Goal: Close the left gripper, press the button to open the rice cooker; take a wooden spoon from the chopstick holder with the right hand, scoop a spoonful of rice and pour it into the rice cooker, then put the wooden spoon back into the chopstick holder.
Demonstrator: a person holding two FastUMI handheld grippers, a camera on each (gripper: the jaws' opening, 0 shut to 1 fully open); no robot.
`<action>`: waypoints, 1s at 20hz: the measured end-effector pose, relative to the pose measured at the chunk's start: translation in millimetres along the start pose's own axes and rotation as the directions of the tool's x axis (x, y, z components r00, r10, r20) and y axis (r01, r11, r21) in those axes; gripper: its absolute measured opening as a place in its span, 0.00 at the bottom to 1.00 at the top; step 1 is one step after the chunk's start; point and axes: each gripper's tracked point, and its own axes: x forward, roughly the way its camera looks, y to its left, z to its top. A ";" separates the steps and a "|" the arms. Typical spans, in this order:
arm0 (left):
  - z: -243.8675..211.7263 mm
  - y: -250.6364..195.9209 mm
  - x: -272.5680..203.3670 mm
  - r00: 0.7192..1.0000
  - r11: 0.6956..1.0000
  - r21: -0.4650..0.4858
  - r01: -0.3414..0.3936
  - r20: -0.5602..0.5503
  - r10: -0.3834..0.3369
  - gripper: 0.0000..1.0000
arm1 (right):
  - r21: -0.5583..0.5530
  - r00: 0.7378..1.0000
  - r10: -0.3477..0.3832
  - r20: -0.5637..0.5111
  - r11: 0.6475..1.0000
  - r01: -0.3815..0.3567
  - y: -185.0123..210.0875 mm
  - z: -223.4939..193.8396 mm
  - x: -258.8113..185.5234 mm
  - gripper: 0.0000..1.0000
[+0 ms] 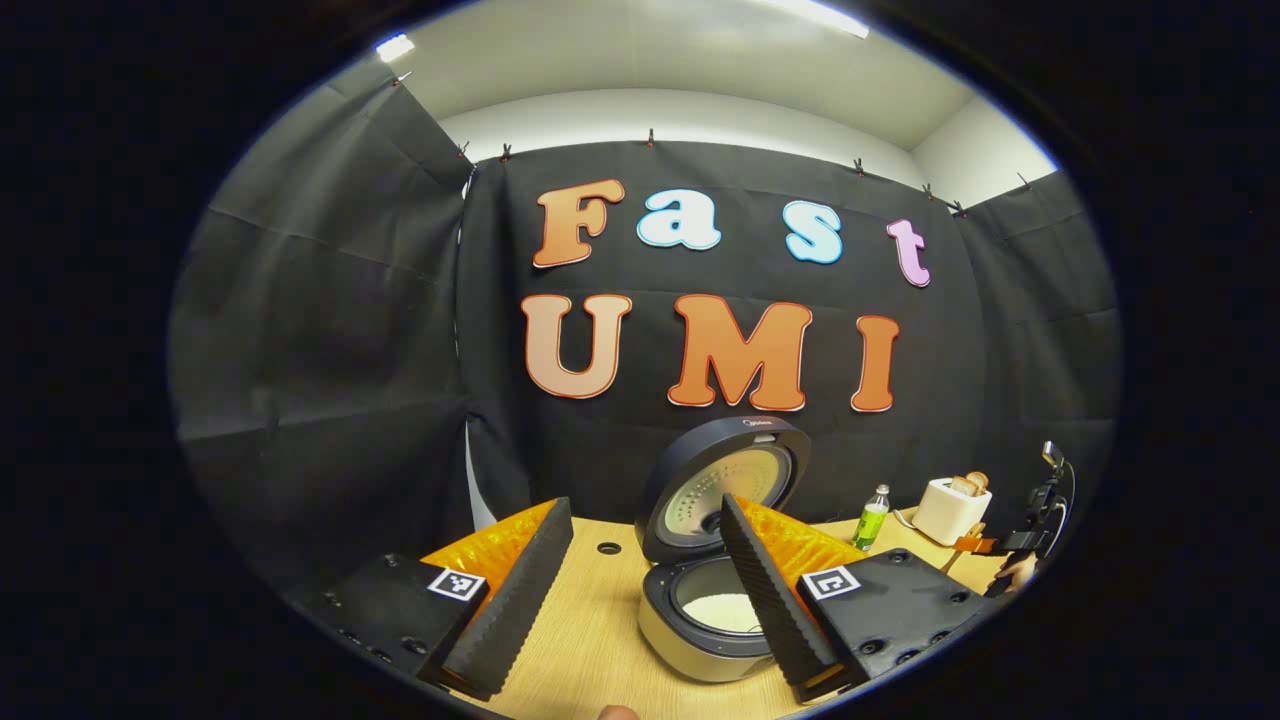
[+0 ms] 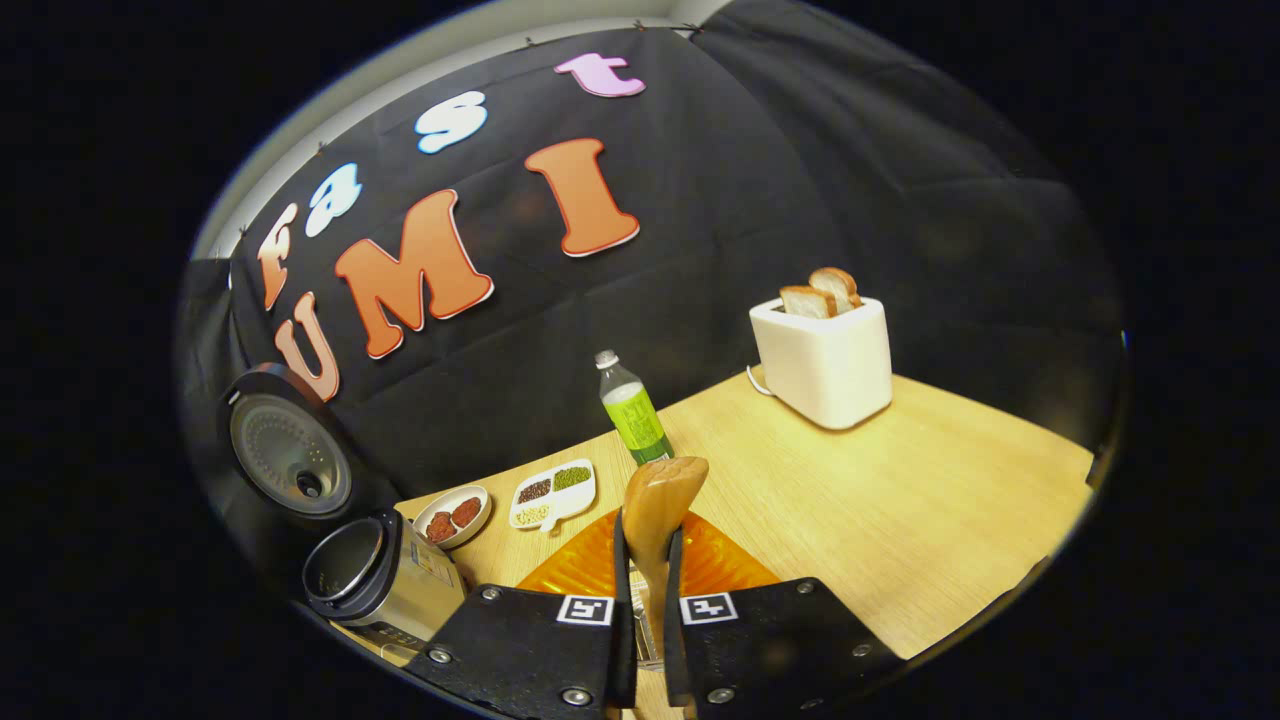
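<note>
a pale wooden desk sits inside black cloth walls. in the left gripper view your left hand-held gripper hangs with its jaws wide apart, empty, in front of the rice cooker, whose lid stands up over white rice in the pot. in the right gripper view your right hand-held gripper clamps the wooden spoon by its handle, bowl raised, apparently carried between stations; the toaster and green bottle stand beyond.
</note>
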 end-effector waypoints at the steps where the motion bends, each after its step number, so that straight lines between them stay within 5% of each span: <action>1: -0.4 1.0 -1.1 1.000 1.000 0.015 -0.007 0.001 0.007 0.96 | -0.017 1.000 0.001 0.021 1.000 -0.001 5.0 9.0 -4.8 0.09; 6: -2.0 -11.2 -4.5 1.000 0.999 0.021 0.028 -0.011 -0.028 0.96 | -0.110 0.992 0.037 0.120 0.994 -0.024 36.5 59.3 -50.0 0.09; 11: -4.5 -8.6 -5.4 1.000 1.000 0.014 0.027 -0.005 -0.026 0.97 | -0.173 0.966 0.196 0.169 0.971 -0.167 100.3 74.7 -114.4 0.09; 15: -7.8 -2.1 -5.7 1.000 1.000 0.008 0.017 -0.014 -0.017 0.97 | -0.243 0.951 0.277 0.136 0.940 -0.239 130.0 43.2 -139.3 0.09; 20: -6.7 4.2 -13.1 1.000 1.000 0.018 -0.003 -0.004 0.003 0.99 | -0.302 0.964 0.265 0.031 0.922 -0.244 128.3 -19.1 -138.8 0.09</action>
